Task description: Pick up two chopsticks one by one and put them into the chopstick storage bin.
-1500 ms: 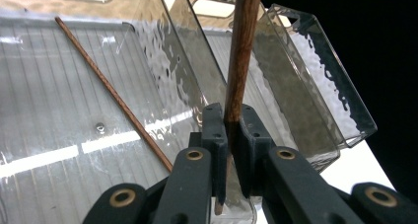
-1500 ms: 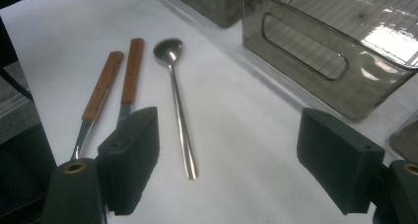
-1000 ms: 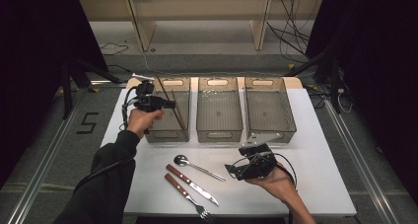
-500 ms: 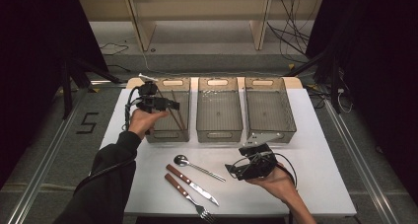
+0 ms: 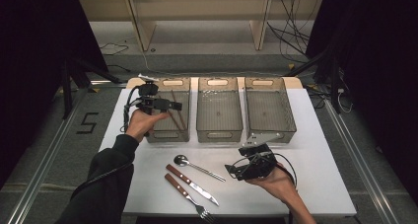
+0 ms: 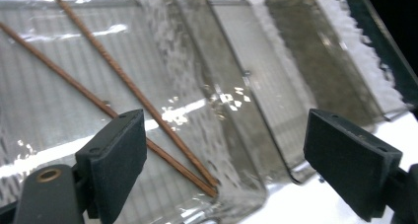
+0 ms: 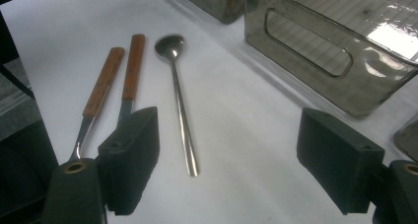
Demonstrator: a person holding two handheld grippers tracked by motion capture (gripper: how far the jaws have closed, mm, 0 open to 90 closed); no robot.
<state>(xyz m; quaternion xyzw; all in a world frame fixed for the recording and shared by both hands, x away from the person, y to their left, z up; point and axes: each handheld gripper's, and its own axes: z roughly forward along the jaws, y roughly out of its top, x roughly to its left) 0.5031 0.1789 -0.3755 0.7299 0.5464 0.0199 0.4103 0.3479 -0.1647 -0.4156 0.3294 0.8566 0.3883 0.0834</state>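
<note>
Right claw (image 5: 235, 170) wide apart, holding nothing, spoon (image 7: 180, 98) lying just ahead between the jaws on the counter (image 5: 325, 169). Left claw (image 5: 173, 105) also apart over the chopsticks (image 6: 123, 81) bin. Could easily nudge the knife (image 7: 130, 73) beside the near jaw, closing crooked.

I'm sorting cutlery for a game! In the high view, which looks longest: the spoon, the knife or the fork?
1. Knife and fork: they look about alike, both with brown wooden handles, so I won't rank them; the fork's tip is cut off by the picture's bottom edge.
2. Spoon: looks slightly shorter, all metal.
</note>
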